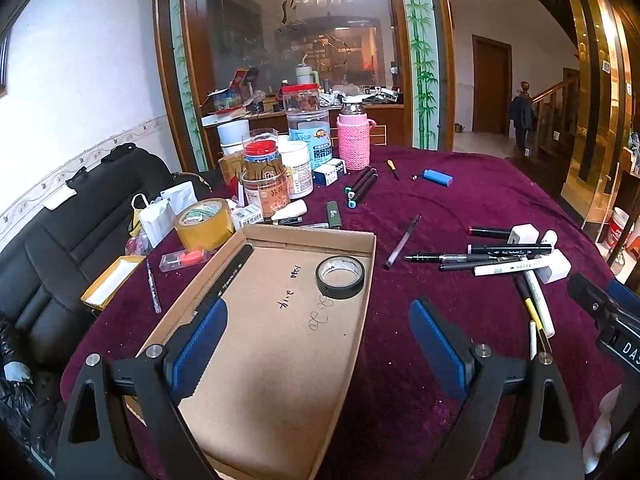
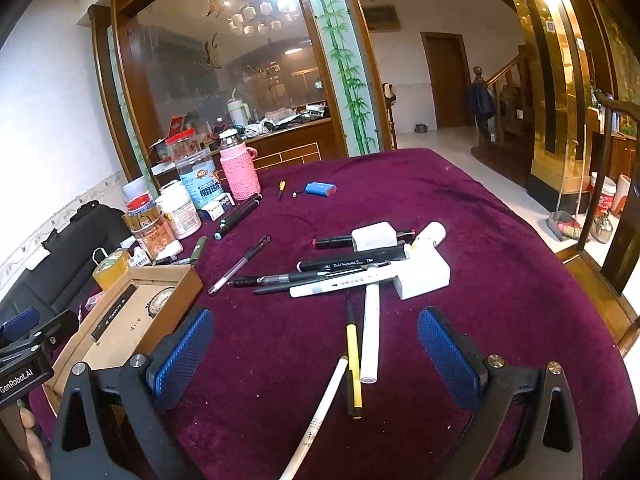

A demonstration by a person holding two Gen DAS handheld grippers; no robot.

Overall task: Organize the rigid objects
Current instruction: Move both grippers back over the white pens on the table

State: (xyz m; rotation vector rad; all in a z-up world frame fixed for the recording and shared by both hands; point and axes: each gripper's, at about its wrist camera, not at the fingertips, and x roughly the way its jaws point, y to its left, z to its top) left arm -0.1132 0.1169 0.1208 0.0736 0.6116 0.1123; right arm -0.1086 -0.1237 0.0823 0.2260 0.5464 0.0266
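Note:
A shallow cardboard box (image 1: 362,280) lies on the maroon cloth and holds a black tape roll (image 1: 340,277) and a long black marker (image 1: 230,276). My left gripper (image 1: 318,340) is open and empty above the box's near end. My right gripper (image 2: 314,350) is open and empty over a yellow-and-black pen (image 2: 353,364), a white pen (image 2: 370,336) and a thin white stick (image 2: 320,412). Just beyond lies a pile of markers (image 2: 340,272) with white blocks (image 2: 420,276). The box also shows in the right wrist view (image 2: 132,320).
Jars, bottles and a pink-sleeved flask (image 1: 354,142) crowd the far left of the table. Yellow tape (image 1: 204,224), three black markers (image 1: 362,186), a blue battery (image 1: 438,177) and a loose pen (image 1: 402,242) lie about. A black seat (image 1: 60,232) stands left of the table.

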